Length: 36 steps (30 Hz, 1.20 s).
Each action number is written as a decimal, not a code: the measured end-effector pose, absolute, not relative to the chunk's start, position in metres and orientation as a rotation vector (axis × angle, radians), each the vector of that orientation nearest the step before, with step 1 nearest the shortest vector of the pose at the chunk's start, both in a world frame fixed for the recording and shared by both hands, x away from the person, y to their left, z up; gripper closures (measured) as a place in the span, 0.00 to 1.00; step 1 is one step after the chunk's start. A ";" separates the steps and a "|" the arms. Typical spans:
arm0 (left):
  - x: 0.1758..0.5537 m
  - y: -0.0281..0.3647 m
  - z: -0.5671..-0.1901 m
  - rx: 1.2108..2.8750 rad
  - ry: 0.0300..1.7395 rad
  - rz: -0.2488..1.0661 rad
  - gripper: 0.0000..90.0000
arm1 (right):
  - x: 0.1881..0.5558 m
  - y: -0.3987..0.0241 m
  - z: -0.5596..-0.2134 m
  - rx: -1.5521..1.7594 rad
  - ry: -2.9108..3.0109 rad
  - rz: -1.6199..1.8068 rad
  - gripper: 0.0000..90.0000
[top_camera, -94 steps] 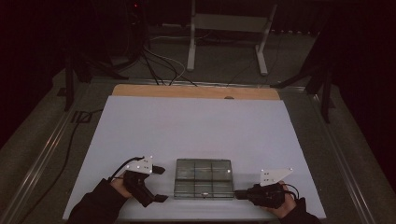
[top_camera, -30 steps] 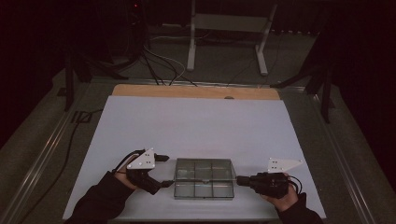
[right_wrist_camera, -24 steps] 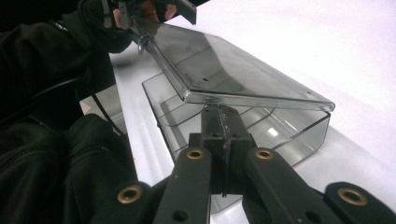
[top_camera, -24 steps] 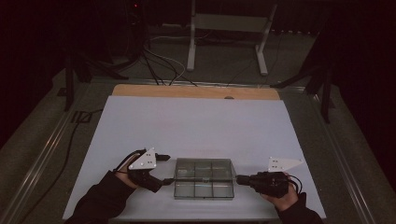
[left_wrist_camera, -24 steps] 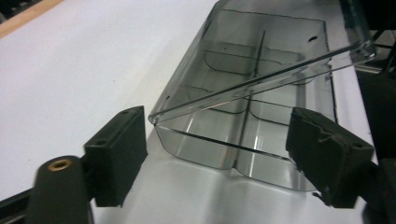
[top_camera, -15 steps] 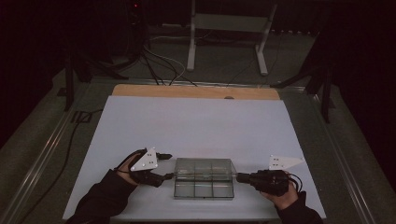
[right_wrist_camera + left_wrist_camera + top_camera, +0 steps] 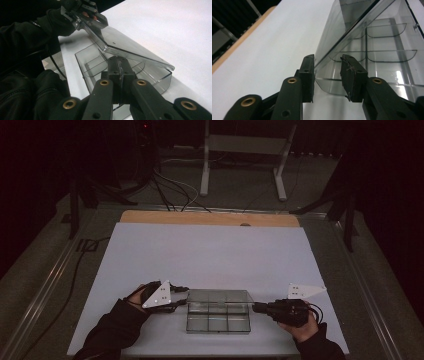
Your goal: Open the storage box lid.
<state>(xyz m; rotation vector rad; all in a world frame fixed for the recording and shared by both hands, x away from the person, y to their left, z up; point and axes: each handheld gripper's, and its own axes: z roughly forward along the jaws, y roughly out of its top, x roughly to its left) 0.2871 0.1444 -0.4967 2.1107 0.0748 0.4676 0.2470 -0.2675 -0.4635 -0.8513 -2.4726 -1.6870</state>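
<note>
A clear compartment box [image 7: 218, 322] lies near the front edge of the white table [image 7: 210, 255]. Its hinged lid [image 7: 218, 296] is tilted up at the left end. My left gripper [image 7: 182, 297] is at that raised end. In the left gripper view the jaws [image 7: 327, 72] have just been closing with the lid's edge [image 7: 342, 32] between them. The edge leans on one pad and a gap shows at the other. My right gripper [image 7: 256, 307] is shut at the box's right wall [image 7: 155, 75], its pads [image 7: 118, 62] pinched together over the rim. The lid [image 7: 125, 47] and the left gripper [image 7: 96, 18] lie beyond it.
A wooden strip [image 7: 210, 217] runs along the table's far edge. Beyond it stand a metal frame's legs [image 7: 240, 165] and cables [image 7: 170, 190] on the floor. White tabletop stretches behind the box and to both sides.
The lid's left end has lifted off the box, which lay closed a second ago. The left gripper's jaws have narrowed around that edge. The right gripper has stayed put.
</note>
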 end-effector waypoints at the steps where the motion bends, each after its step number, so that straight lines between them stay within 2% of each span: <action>1: 0.287 0.144 -0.497 2.108 0.071 0.464 0.78 | 0.247 -0.267 -0.463 -0.851 -2.473 -1.688 1.00; 8: 0.289 0.142 -0.497 2.089 0.057 0.481 0.86 | 0.247 -0.268 -0.463 -0.849 -2.477 -1.685 1.00; 23: 0.290 0.142 -0.496 2.101 0.031 0.495 0.88 | 0.244 -0.271 -0.471 -0.824 -2.516 -1.633 0.98; 24: 0.290 0.142 -0.496 2.101 0.034 0.492 0.88 | 0.245 -0.272 -0.472 -0.833 -2.522 -1.627 0.97; 26: 0.290 0.142 -0.496 2.101 0.035 0.491 0.88 | 0.246 -0.275 -0.474 -0.854 -2.532 -1.625 0.85; 33: 0.292 0.142 -0.494 2.101 0.045 0.480 0.89 | 0.255 -0.279 -0.486 -0.872 -2.611 -1.620 0.60; 36: 0.292 0.142 -0.494 2.101 0.052 0.475 0.89 | 0.260 -0.276 -0.489 -0.874 -2.657 -1.618 0.57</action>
